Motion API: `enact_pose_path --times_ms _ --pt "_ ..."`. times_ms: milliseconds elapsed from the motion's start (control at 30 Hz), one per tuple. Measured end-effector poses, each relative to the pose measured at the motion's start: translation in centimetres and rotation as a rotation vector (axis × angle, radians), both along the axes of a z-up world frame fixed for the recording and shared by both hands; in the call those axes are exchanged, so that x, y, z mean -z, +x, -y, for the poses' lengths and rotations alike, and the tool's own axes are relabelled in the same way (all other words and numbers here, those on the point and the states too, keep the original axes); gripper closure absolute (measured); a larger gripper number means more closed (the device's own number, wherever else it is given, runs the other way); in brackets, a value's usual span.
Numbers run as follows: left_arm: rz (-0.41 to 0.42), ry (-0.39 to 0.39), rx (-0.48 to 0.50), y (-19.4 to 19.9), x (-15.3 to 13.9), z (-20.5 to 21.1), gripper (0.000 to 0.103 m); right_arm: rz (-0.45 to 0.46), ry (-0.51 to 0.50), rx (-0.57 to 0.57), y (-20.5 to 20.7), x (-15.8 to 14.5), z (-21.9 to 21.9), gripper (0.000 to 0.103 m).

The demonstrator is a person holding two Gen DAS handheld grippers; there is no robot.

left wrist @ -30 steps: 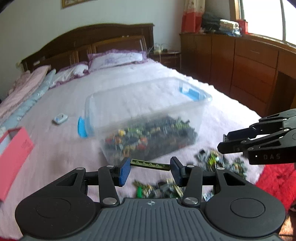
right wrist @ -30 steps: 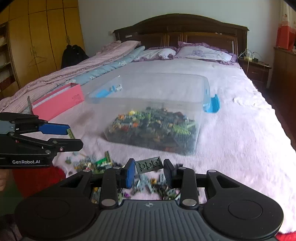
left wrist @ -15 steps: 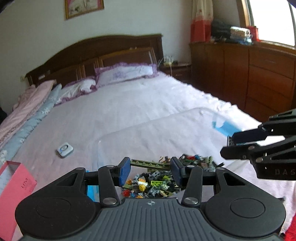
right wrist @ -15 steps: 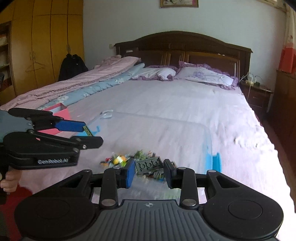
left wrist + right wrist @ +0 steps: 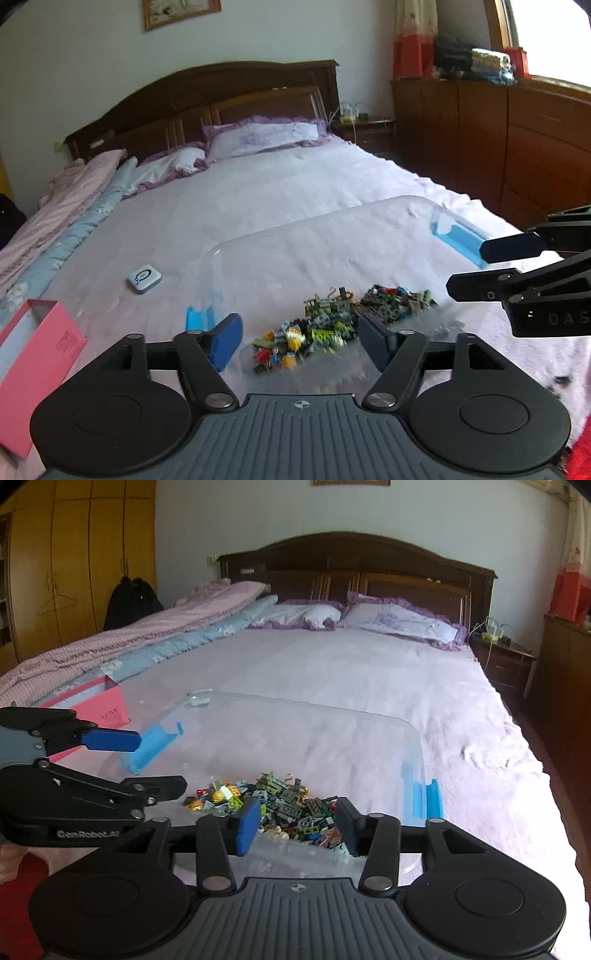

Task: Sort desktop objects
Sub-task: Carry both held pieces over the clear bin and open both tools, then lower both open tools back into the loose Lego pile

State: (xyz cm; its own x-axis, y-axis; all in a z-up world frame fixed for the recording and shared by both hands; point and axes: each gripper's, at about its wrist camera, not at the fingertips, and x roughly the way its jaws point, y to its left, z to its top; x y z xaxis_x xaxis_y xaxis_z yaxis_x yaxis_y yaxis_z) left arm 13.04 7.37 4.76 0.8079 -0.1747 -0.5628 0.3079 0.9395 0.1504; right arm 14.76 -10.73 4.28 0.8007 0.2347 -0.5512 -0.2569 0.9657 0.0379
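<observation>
Right now, standing at the foot of the bed, this is how it lies:
Left gripper [image 5: 297, 341]: jaws spread wide, nothing between the blue pads, held over the near edge of the bin
Right gripper [image 5: 295, 825]: also spread wide and holding nothing, poised over the near rim on the right of the other one
Clear bin [image 5: 413, 738]: a see-through plastic tub with blue latches [image 5: 424, 797] at its 2 ends, sitting on the pale bedspread [image 5: 351, 672], lid off
Building bricks [image 5: 280, 808]: a mixed heap of small toy pieces, grey, green, yellow and red, resting on the bottom of the bin toward its near side
Stray pieces: 1 or 2 dark bits [image 5: 561, 378] show on the spread to the right of the bin; too small to say what they are
Pink box [image 5: 40, 343]: open-topped, on the left of the bin, well apart from it
White gadget [image 5: 144, 278]: small and square, lying far left on the spread
Step in hand, as I judge it: both tools stand open and bare above the heap, which fits a drop into the bin
Next move, as I judge it: if loose pieces remain on the spread, each tool would need to swing back out of the bin, come down on 1 small brick, and close squarely on it, since such bits slip easily from flat pads
</observation>
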Motion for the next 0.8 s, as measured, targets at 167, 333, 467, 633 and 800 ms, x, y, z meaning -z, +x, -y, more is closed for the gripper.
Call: enact_pose_path --times_ms 167,333,467,633,800 --pt "0.003 -0.015 -0.025 -3.8 -0.3 -1.5 0.023 0.028 0.007 -0.007 -4.5 -0.1 0.0 0.042" --pt "-0.078 -0.018 -0.068 -7.3 2.3 -2.6 0.019 -0.024 -0.020 -0.014 -8.9 2.5 -0.2 0.039" --pt "-0.176 0.010 -0.077 -9.7 5.2 -2.7 0.020 -0.116 -0.037 -0.026 -11.9 5.8 -0.9 0.047" --pt "-0.238 0.052 -0.055 -12.4 7.5 -2.3 0.020 -0.194 -0.026 -0.043 -14.6 8.4 -2.0 0.055" --pt "-0.232 0.060 -0.026 -13.5 7.6 -1.7 0.022 -0.218 -0.034 -0.060 -15.6 9.2 -2.6 0.056"
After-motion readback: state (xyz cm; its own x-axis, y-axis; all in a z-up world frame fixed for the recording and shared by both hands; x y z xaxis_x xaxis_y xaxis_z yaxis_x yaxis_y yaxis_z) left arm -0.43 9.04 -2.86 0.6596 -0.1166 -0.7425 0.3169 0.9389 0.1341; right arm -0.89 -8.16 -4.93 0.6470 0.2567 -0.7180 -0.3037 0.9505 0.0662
